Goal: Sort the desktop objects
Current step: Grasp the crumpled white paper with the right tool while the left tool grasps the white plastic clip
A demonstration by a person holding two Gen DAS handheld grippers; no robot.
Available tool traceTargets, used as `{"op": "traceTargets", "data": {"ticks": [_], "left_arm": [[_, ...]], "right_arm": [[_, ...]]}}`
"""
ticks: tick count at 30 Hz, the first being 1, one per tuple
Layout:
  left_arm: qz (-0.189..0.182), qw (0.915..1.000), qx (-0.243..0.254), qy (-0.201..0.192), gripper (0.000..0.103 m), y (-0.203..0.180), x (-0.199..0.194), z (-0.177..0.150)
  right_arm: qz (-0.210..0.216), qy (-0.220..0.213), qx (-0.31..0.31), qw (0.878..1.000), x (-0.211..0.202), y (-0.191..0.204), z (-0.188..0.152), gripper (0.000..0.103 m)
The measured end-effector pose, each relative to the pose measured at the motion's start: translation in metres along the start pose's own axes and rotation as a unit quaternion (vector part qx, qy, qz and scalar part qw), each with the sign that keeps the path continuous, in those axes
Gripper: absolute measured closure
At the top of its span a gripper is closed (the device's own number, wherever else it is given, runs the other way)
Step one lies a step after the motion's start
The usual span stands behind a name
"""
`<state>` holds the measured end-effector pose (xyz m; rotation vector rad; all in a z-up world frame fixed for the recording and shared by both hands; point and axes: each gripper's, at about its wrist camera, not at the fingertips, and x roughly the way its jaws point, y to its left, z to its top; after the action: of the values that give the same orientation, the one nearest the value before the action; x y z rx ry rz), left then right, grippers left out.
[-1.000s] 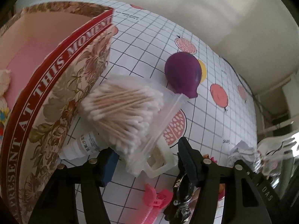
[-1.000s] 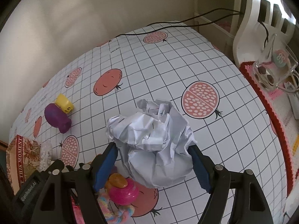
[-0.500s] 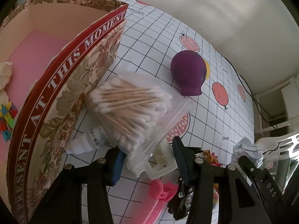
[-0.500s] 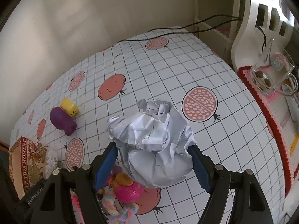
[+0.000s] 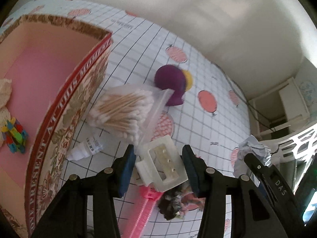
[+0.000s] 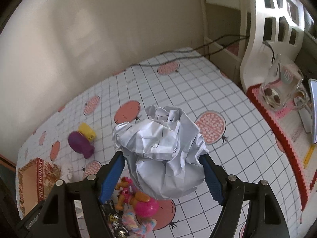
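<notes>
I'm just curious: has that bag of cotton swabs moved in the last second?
Yes. The swab bag has lifted up off the tablecloth, away from the small bottle it lay on.

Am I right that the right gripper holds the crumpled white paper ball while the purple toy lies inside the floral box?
Not quite. The right gripper does hold the crumpled paper ball, but the purple toy lies on the gridded tablecloth, outside the floral box, as the right wrist view shows.
</notes>
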<state>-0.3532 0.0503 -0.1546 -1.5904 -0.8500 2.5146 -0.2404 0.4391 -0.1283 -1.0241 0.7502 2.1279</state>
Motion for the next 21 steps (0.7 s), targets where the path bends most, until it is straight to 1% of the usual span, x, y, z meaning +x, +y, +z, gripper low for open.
{"op": "traceTargets", "data": {"ticks": [1, 2, 3, 6, 11, 12, 15, 17, 19, 21], "left_arm": [[-0.004, 1.0, 0.004, -0.006, 0.058, -0.001, -0.003, 0.001], [-0.007, 0.9998, 0.01, -0.013, 0.087, -0.004, -0.007, 0.002], [-0.014, 0.9996, 0.016, -0.018, 0.096, -0.006, -0.01, 0.003], [-0.025, 0.9988, 0.028, -0.031, 0.096, -0.01, -0.021, 0.005], [-0.015, 0.9995, 0.025, -0.012, 0.096, -0.004, -0.017, 0.003], [-0.012, 0.9995, 0.028, -0.009, 0.094, -0.003, -0.015, 0.004], [-0.003, 0.9996, 0.03, -0.003, 0.083, 0.001, -0.015, 0.004], [0.004, 0.9996, 0.028, 0.001, 0.062, 0.004, -0.014, 0.004], [0.016, 0.9995, 0.028, 0.007, 0.054, 0.005, -0.008, 0.003], [0.029, 0.9989, 0.033, 0.013, 0.053, 0.005, -0.004, 0.003]], "right_arm": [[0.002, -0.006, 0.0, 1.0, -0.003, 0.001, 0.001, 0.024], [0.004, -0.015, -0.001, 1.0, -0.007, 0.001, 0.002, 0.024], [0.005, -0.022, -0.002, 1.0, -0.01, 0.003, 0.003, 0.024], [0.005, -0.03, -0.007, 1.0, -0.014, 0.006, 0.005, 0.024], [0.004, -0.025, -0.004, 1.0, -0.012, 0.005, 0.004, 0.024], [0.004, -0.024, -0.003, 1.0, -0.012, 0.004, 0.004, 0.024], [0.0, -0.021, -0.002, 1.0, -0.011, 0.003, 0.002, 0.024], [-0.005, -0.014, -0.002, 1.0, -0.008, 0.002, 0.001, 0.024], [-0.012, -0.003, 0.003, 1.0, -0.003, -0.001, 0.0, 0.024], [-0.017, 0.009, 0.012, 1.0, 0.002, -0.005, -0.001, 0.024]]}}
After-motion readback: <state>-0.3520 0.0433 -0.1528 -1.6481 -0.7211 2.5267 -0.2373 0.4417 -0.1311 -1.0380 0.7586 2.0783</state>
